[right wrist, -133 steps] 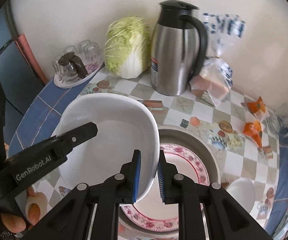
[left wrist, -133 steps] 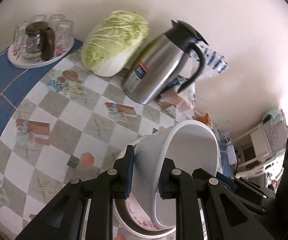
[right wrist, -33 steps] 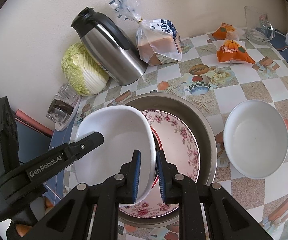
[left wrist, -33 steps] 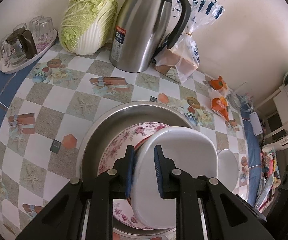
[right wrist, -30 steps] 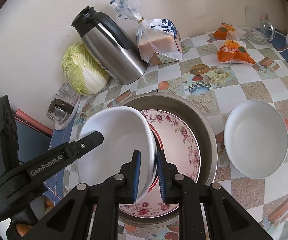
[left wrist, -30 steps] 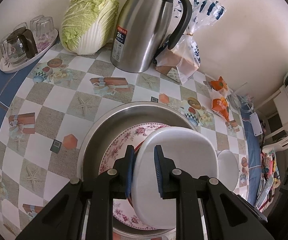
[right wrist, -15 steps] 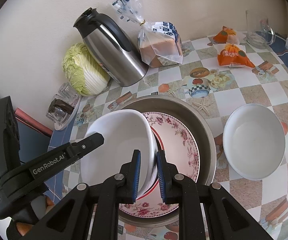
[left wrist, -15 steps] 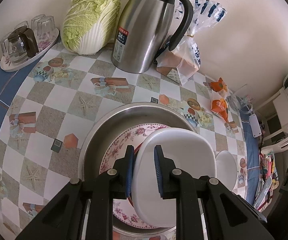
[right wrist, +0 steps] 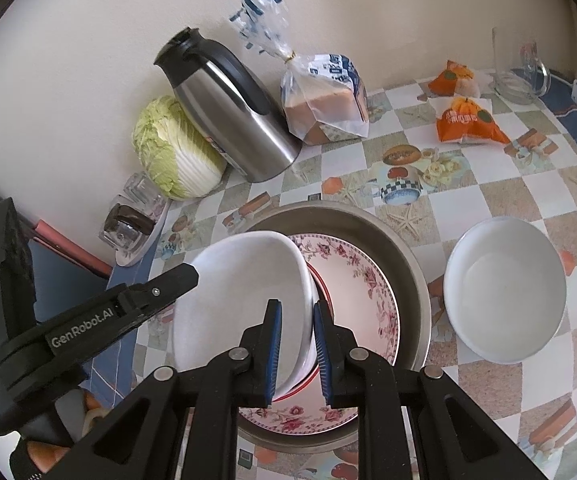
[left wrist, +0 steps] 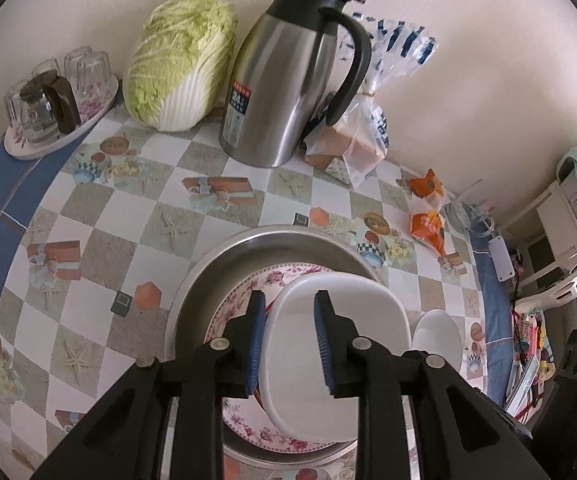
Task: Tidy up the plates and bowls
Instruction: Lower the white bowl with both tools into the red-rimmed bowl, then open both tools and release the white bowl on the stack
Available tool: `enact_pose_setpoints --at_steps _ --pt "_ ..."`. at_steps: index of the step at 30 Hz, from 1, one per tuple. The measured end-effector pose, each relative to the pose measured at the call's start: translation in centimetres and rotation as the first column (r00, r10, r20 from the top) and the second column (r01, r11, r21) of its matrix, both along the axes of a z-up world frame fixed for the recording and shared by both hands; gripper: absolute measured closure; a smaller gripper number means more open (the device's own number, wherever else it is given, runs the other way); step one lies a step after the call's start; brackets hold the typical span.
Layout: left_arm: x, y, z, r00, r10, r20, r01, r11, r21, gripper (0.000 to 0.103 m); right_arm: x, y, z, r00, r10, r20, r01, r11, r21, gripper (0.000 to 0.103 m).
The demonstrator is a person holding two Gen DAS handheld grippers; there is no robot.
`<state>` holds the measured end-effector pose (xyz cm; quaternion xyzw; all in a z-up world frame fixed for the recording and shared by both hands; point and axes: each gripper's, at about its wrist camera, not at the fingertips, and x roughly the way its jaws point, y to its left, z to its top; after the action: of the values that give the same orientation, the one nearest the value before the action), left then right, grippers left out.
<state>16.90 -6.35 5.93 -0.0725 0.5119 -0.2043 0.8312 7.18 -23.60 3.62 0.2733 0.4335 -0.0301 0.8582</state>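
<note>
Lettering reads "GenRobot.AI" on the left gripper (right wrist: 186,276) arm, seen from the right wrist; below it smaller print reads "Data Acquisition System". The steel jug (left wrist: 288,80) carries a red-and-white label with the figure "24"; the remainder is illegible. Two orange packets (right wrist: 468,120) bear print too small to read.

The white dish (right wrist: 244,300), glossy and rounded-square, rests tilted on the floral plate (right wrist: 368,300), a round plate with a pink rose border, lying in a round steel basin (right wrist: 408,260) on the table (left wrist: 128,220), whose cloth is checked and printed with starfish. The left gripper (left wrist: 290,336) has just been opening: its blue ribbed fingers (left wrist: 257,336) straddle the dish rim, the right-hand pad clear of it. The right gripper (right wrist: 296,352) is clenched on the dish's opposite rim.

A round white bowl (right wrist: 504,292) sits beside the basin. Behind stand a cabbage (left wrist: 180,60), a bagged loaf (right wrist: 324,100) and a tray of glasses (left wrist: 48,92).
</note>
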Motion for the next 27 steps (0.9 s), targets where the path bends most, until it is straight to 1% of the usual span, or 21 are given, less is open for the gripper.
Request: enact_pose_setpoints --at_steps 1,3,6,9,11,12,13,17,18,19,21,22,27 --pt "0.0 0.0 0.3 1.0 0.002 0.009 -0.002 1.0 0.003 0.07 -0.1 -0.1 0.3 1.0 -0.002 0.007 0.002 1.0 0.0 0.084" --pt "-0.2 0.2 0.8 1.0 0.006 0.026 -0.006 1.0 0.011 0.068 -0.4 -0.3 0.8 1.0 -0.007 0.022 0.007 1.0 0.002 0.084" --pt "-0.3 0.4 1.2 0.999 0.013 0.033 -0.013 1.0 0.018 0.061 -0.7 -0.3 1.5 0.999 -0.014 0.031 0.014 1.0 -0.015 0.084" --pt "-0.5 0.4 1.1 0.999 0.011 0.032 -0.012 0.999 0.035 0.06 -0.8 -0.3 1.8 0.999 -0.023 0.022 0.024 0.999 -0.032 0.084" --pt "-0.6 0.3 0.9 0.999 0.009 0.032 -0.011 0.998 0.059 0.059 -0.8 -0.4 1.5 1.0 -0.028 0.01 0.028 0.999 -0.035 0.084" --pt "-0.7 0.3 0.9 0.999 0.011 0.032 -0.014 0.997 0.071 0.056 -0.7 -0.4 1.3 1.0 -0.03 0.001 0.03 0.999 -0.039 0.082" --pt "-0.8 0.4 0.8 0.999 0.014 0.032 -0.017 0.997 0.079 0.052 -0.7 -0.4 1.2 0.999 -0.031 -0.007 0.031 0.999 -0.04 0.076" --pt "-1.2 0.4 0.5 0.999 0.021 0.037 -0.026 0.993 0.115 0.05 -0.7 -0.5 0.9 0.999 -0.042 -0.027 0.04 0.997 -0.06 0.074" --pt "-1.3 0.4 0.5 0.999 0.022 0.04 -0.027 0.992 0.124 0.049 -0.8 -0.5 0.9 0.999 -0.044 -0.028 0.043 0.997 -0.058 0.067" --pt "-1.4 0.4 0.5 0.999 0.023 0.044 -0.028 0.991 0.131 0.046 -0.8 -0.6 0.9 0.999 -0.046 -0.029 0.044 0.997 -0.058 0.057" --pt "-1.7 0.5 0.4 0.998 0.027 0.052 -0.035 0.989 0.145 0.04 -0.8 -0.4 0.9 0.998 -0.046 -0.033 0.043 0.997 -0.07 0.048" --pt "-1.9 0.6 0.4 0.998 0.03 0.055 -0.038 0.988 0.148 0.036 -0.8 -0.4 0.9 0.998 -0.044 -0.035 0.041 0.996 -0.073 0.045" --pt "-2.4 1.2 0.0 0.997 0.05 0.063 -0.06 0.984 0.166 0.031 -1.1 -0.1 0.6 0.998 -0.039 -0.049 0.034 0.996 -0.082 0.037"
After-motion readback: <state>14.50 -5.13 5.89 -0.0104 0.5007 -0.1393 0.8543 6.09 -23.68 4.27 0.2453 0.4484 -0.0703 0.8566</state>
